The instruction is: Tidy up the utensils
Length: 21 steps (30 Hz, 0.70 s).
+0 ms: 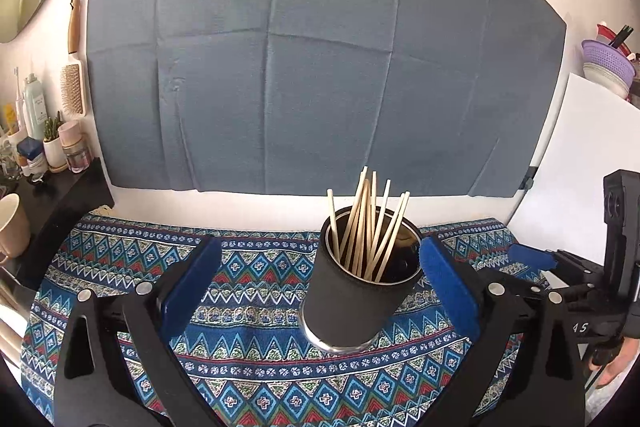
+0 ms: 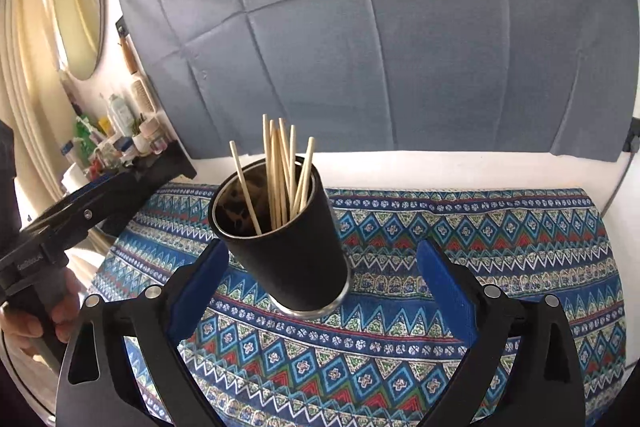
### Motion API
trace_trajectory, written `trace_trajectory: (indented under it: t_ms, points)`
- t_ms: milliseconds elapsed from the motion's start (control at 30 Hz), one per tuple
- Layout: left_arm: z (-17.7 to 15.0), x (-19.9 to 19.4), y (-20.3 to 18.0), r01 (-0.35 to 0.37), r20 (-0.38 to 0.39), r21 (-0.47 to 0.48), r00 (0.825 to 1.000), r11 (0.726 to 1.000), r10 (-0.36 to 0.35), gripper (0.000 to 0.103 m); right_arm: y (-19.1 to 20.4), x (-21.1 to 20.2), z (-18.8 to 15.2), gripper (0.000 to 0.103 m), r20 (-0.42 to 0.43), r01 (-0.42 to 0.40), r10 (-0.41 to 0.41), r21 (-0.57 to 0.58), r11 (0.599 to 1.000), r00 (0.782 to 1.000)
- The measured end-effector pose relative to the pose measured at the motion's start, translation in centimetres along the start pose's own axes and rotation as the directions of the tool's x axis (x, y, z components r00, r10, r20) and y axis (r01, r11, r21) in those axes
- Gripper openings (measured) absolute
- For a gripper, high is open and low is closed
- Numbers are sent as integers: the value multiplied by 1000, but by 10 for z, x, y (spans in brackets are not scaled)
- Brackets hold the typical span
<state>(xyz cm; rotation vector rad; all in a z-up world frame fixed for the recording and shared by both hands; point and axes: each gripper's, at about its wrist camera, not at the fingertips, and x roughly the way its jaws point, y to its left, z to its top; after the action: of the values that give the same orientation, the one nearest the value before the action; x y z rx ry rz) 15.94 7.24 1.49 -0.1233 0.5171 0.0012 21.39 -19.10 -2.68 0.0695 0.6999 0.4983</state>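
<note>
A black cup (image 1: pixel 352 301) with a steel rim stands upright on a patterned blue cloth (image 1: pixel 256 307). Several light wooden chopsticks (image 1: pixel 366 223) stand in it, leaning apart. My left gripper (image 1: pixel 320 287) is open, its blue pads either side of the cup, the right pad close to it. In the right wrist view the cup (image 2: pixel 292 251) with the chopsticks (image 2: pixel 280 171) stands between the pads of my open right gripper (image 2: pixel 324 287), nearer the left pad. Both grippers are empty.
A grey cloth (image 1: pixel 320 47) hangs on the white wall behind. A black shelf (image 1: pixel 60 195) with bottles and jars stands at the left, with a cream mug (image 1: pixel 12 227). A white board (image 1: pixel 580 167) and a purple colander (image 1: pixel 608 61) are at the right.
</note>
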Motion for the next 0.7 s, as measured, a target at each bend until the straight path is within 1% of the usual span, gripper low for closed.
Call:
trace_trajectory:
  t_ms: [167,233,333,467,533,633,700]
  points:
    - [-18,-18,-12,-24,-46,2,999,1000,24,97,-9,-31,-13,93,16,89,-89,-7,996,996]
    - [-29,-25,-17,-43,-60,2,997,999,43,97,-11,-42,-20,93,15,104,-104,-23,994,994]
    - [-44,-30,-22,-74,-117,6,990,997,74,97,-13,-55,-30,93,-8,104,-104,-19,994,995]
    - [-61,-44,-26,-56,-171,-33,984,998,50,97,-14,-71,-45,93,-49,92,-91,5,996,995]
    - [-66,-50,-30,-50,-195,-35,980,998,43,97,-14,-79,-54,93,-67,88,-86,26,996,994]
    - [-70,-64,-37,-83,-207,-10,975,996,80,97,-12,-88,-64,93,-115,88,-82,47,995,990]
    - [-73,-69,-41,-109,-252,8,962,994,107,97,-10,-94,-70,94,-136,87,-80,45,995,987]
